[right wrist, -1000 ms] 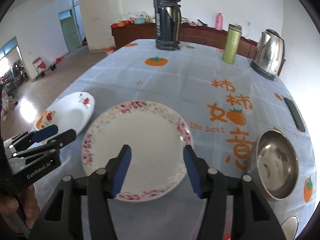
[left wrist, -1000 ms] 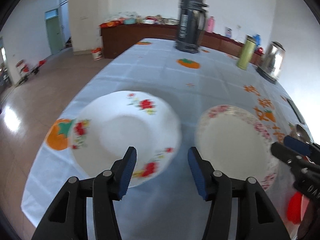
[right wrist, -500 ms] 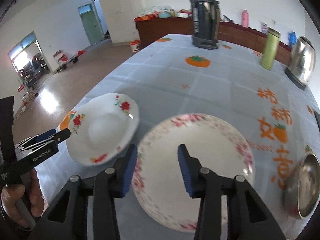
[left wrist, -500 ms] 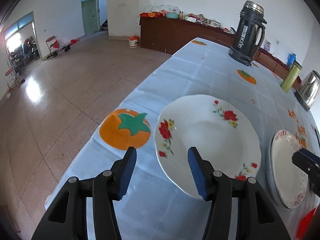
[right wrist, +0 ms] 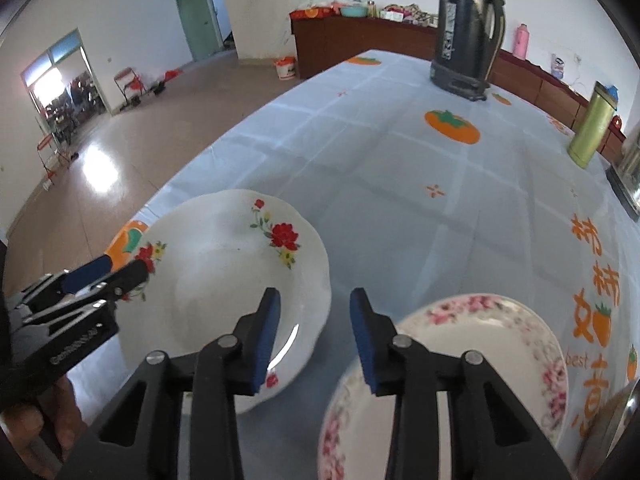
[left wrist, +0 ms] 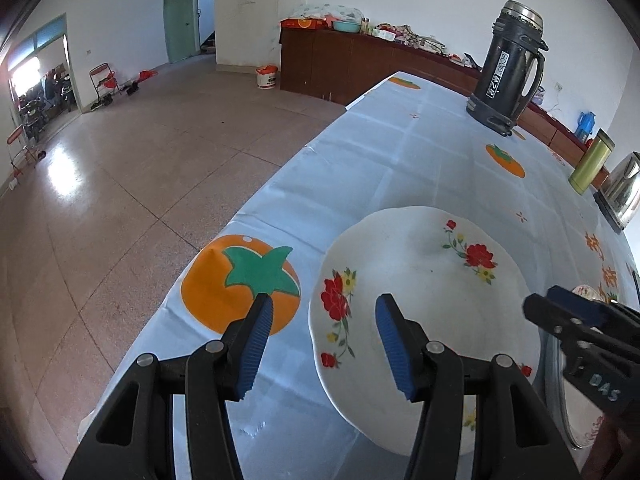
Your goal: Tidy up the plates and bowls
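Tablecloth [left wrist: 400, 168] bears red-flowered plate [left wrist: 424, 280] straddled by left claw [left wrist: 322, 344].

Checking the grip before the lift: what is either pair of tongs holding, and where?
Nothing. Left tongs straddle the red-flowered plate's rim; right tongs, closing, are empty.

Lighting: bright, even daylight. Source: open doorway at far left, throwing white glare on the polished speckled stone floor [left wrist: 68, 168] [right wrist: 100, 176].
Shadows: soft, faint, on the pale blue persimmon-print tablecloth [left wrist: 400, 168] [right wrist: 380, 168].
Distortion: strong fisheye curvature; black vignette at corners.
Focus: mostly sharp; pink-rimmed floral plate [right wrist: 500, 360] slightly blurred.
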